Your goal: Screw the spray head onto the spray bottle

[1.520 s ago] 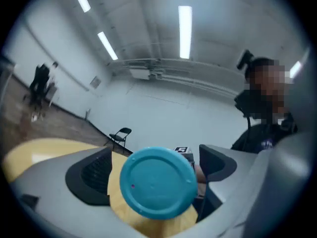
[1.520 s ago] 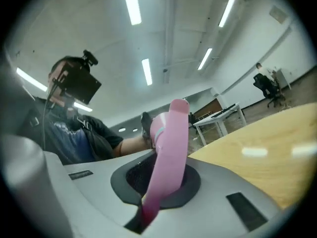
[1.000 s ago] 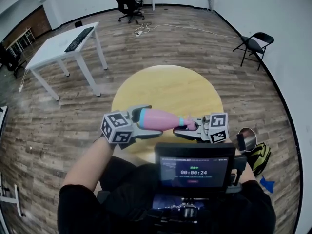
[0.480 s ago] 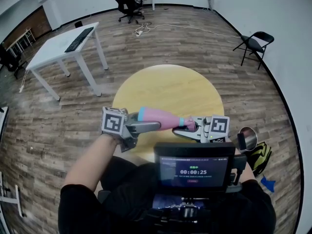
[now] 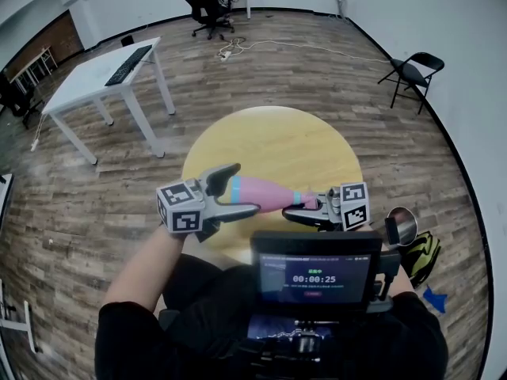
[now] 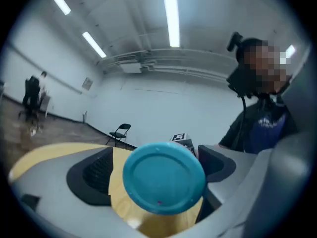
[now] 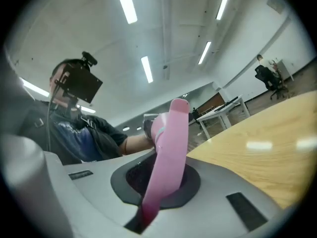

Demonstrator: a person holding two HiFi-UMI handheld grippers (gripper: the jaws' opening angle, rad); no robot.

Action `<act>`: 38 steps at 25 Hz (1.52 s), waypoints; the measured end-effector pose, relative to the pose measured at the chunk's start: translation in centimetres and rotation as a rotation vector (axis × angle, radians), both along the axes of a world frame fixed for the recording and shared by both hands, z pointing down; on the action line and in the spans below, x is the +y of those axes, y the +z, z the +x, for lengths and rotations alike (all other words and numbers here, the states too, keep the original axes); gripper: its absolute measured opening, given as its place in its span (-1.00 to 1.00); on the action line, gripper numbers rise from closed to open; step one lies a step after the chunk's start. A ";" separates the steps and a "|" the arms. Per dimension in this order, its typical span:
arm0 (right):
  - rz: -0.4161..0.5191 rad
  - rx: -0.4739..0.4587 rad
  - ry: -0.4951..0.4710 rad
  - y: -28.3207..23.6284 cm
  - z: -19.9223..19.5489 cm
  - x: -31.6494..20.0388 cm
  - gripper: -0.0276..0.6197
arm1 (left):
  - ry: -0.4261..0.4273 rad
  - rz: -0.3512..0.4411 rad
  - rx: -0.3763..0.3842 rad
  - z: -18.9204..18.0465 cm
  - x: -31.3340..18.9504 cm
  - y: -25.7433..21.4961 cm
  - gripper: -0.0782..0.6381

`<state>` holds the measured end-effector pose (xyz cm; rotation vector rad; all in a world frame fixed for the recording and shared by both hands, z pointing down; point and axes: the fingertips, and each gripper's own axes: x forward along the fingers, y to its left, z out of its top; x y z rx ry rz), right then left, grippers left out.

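Observation:
A pink spray bottle [image 5: 265, 192] with a blue base lies level in the air above the round yellow table [image 5: 269, 137], held between my two grippers. My left gripper [image 5: 240, 188] stands open around the base end, its fingers spread on either side. In the left gripper view the blue base [image 6: 163, 177] sits between the pads, with a gap on the left side. My right gripper [image 5: 305, 210] is shut on the pink spray head [image 7: 168, 148] at the neck end, which has a blue collar [image 5: 295, 198].
A screen unit [image 5: 315, 279] on the person's chest hides the table's near edge. A white desk with a keyboard [image 5: 103, 74] stands at the far left, a folding chair [image 5: 412, 74] at the far right, an office chair [image 5: 206, 2] at the back.
My left gripper was shut on the bottle's base half a second ago; now it has turned about the bottle and its jaws have spread. The right gripper and the bottle have barely moved.

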<state>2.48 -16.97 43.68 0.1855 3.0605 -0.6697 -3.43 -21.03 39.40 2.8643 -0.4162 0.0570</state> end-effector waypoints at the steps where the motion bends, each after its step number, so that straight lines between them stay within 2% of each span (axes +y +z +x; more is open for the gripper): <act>1: -0.047 -0.028 -0.013 -0.2 0.0 0.0 -0.90 | 0.003 0.092 -0.052 0.1 0.5 -0.2 0.73; 3: -0.094 -0.045 -0.060 -0.4 -0.4 0.7 -0.90 | 0.037 0.262 -0.152 0.8 1.8 0.3 0.73; 5: -0.093 -0.037 -0.108 -0.5 -1.0 1.5 -0.90 | 0.099 0.385 -0.177 1.7 3.4 0.5 0.72; 6: -0.085 -0.039 -0.117 -0.8 -1.0 1.7 -0.90 | 0.116 0.387 -0.147 1.9 3.8 0.2 0.72; 7: -0.072 -0.043 -0.112 -1.1 -0.9 1.8 -0.90 | 0.119 0.330 -0.098 1.9 3.7 -0.4 0.71; 8: -0.041 -0.040 -0.095 -1.4 -0.8 1.9 -0.90 | 0.115 0.216 -0.034 1.9 3.3 -1.0 0.71; 9: 0.020 -0.024 -0.068 -1.4 -0.7 1.8 -0.90 | 0.110 0.050 0.040 1.8 2.6 -1.4 0.70; 12: 0.302 0.128 0.002 -0.2 -1.1 1.7 -0.90 | 0.091 -0.583 0.220 0.7 -0.2 1.0 0.70; 13: 0.371 0.183 0.012 0.3 -1.3 1.8 -0.90 | 0.091 -0.749 0.270 0.5 -0.6 1.9 0.70; 14: 0.407 0.213 0.018 0.5 -1.3 1.8 -0.90 | 0.097 -0.840 0.310 0.5 -0.7 2.3 0.70; 15: 0.405 0.214 0.022 0.5 -1.3 1.7 -0.90 | 0.103 -0.850 0.333 0.6 -0.7 2.0 0.70; 16: 0.366 0.189 0.027 0.2 -1.1 1.3 -0.90 | 0.101 -0.795 0.342 0.8 -0.7 1.3 0.72; 17: 0.300 0.146 0.030 -0.3 -0.8 0.8 -0.90 | 0.087 -0.694 0.339 0.8 -0.9 0.2 0.73; 19: 0.133 0.050 0.028 -1.0 -0.2 -0.2 -0.90 | 0.030 -0.410 0.280 0.3 -1.5 -1.6 0.74; 21: -0.006 -0.019 0.022 -1.0 0.0 -0.7 -0.90 | -0.003 -0.132 0.150 -0.5 -1.1 -1.9 0.74; 23: -0.084 -0.055 -0.003 -0.9 0.1 -0.7 -0.90 | 0.004 0.064 0.011 -0.3 0.0 -1.4 0.74; 25: -0.099 -0.047 -0.053 -0.9 -0.2 -0.1 -0.90 | 0.030 0.173 -0.073 1.1 1.2 -1.0 0.74; 26: -0.091 -0.036 -0.076 -0.9 -0.5 0.4 -0.90 | 0.054 0.194 -0.067 1.7 1.8 -1.0 0.74; 27: -0.078 -0.028 -0.089 -0.9 -0.7 0.8 -0.90 | 0.078 0.186 -0.027 2.0 2.3 -1.1 0.73; 28: -0.060 -0.024 -0.089 -1.0 -0.7 0.9 -0.90 | 0.092 0.144 0.028 2.0 2.4 -1.2 0.72; 29: -0.027 -0.016 -0.076 -1.1 -0.8 1.0 -0.90 | 0.096 0.062 0.085 1.8 2.0 -1.4 0.71; 30: 0.028 0.003 -0.053 -1.1 -0.8 1.0 -0.90 | 0.095 -0.060 0.138 1.5 1.4 -1.2 0.71; 34: 0.365 0.190 0.030 0.4 -1.3 1.2 -0.90 | 0.074 -0.715 0.295 0.3 -1.4 1.9 0.71; 35: 0.418 0.222 0.040 0.7 -1.4 1.2 -0.90 | 0.079 -0.816 0.329 0.3 -1.6 2.4 0.71; 36: 0.435 0.230 0.048 0.8 -1.5 1.2 -0.90 | 0.086 -0.852 0.351 0.3 -1.6 2.4 0.71; 37: 0.416 0.213 0.055 0.7 -1.4 1.0 -0.90 | 0.090 -0.828 0.359 0.5 -1.7 2.0 0.71; 38: 0.365 0.175 0.060 0.3 -1.3 0.5 -0.90 | 0.089 -0.761 0.357 0.6 -1.7 1.1 0.73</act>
